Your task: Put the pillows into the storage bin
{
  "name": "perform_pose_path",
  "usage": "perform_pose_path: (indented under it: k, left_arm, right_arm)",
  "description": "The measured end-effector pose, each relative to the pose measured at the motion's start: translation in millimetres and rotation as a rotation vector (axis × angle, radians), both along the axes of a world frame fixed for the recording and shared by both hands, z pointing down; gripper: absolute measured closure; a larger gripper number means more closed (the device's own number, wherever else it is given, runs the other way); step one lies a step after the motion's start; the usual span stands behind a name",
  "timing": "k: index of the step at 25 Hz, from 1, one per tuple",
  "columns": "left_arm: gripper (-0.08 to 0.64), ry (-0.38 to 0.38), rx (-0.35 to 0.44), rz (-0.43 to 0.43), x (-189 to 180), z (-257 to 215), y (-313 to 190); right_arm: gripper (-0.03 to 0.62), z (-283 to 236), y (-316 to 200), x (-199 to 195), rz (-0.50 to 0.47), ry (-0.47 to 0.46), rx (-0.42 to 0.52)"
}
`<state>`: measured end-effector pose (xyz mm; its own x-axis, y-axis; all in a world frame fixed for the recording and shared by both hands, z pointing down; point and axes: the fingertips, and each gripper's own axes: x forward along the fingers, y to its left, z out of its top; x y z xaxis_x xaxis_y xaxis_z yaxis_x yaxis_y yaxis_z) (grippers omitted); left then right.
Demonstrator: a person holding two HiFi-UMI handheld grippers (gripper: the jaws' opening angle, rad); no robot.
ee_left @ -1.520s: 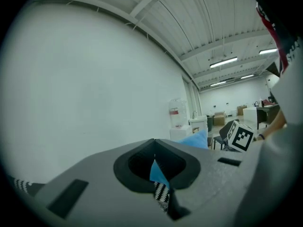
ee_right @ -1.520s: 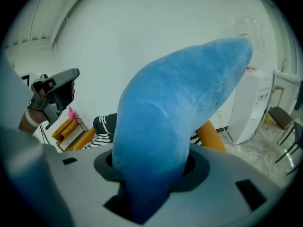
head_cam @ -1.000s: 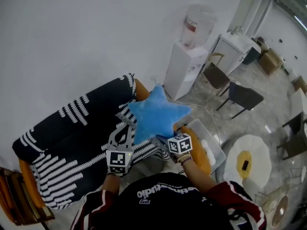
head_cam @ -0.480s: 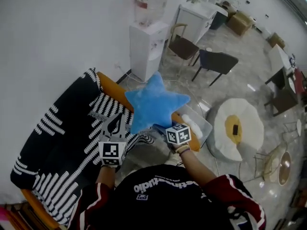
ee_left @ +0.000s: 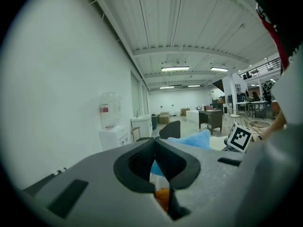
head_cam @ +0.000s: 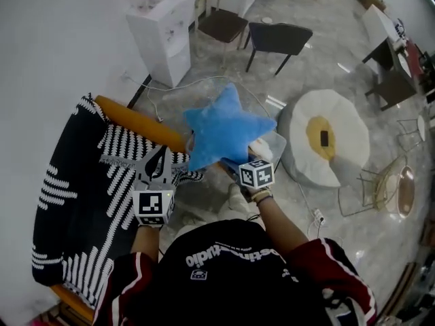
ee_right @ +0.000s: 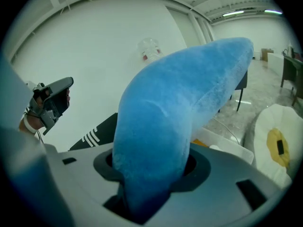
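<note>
Head view: clear storage bin stands on the floor at the orange end of the sofa, something white inside. Blue star pillow is held over it, not yet in. My right gripper, angled down, clamps the pillow's lower point. My left gripper is closed on nothing, near level, over the sofa's striped throw.

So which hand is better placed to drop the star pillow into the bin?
The right. The right gripper is clamped on the blue star pillow, which appears to hang right by the clear bin. The left gripper is shut on nothing, over the striped sofa.
</note>
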<state>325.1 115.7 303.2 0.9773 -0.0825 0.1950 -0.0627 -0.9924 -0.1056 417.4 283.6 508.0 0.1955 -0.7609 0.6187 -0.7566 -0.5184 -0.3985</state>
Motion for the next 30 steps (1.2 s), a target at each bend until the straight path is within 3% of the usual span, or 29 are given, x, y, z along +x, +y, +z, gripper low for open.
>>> perform_pose_path:
  k: [8,16,20,30]
  left_arm:
    - [0.555,-0.136,0.055,0.064,57.6,40.3,50.7]
    - [0.555,-0.256,0.05,0.03,91.6,82.1,69.2]
    - [0.555,-0.311,0.064,0.006,98.6,98.1,68.9]
    - [0.555,-0.435,0.003,-0.091,88.4,140.3,61.6]
  right_arm:
    - [0.359,65.4,43.4,38.5,0.049,-0.157,-0.017]
    - [0.356,138.9,47.6,79.1,0.099,-0.389,0.014]
    - [0.353,174.1,41.0,101.6,0.135,-0.476,0.018]
    - [0.326,240.5,12.6,141.3,0.2,-0.644,0.066]
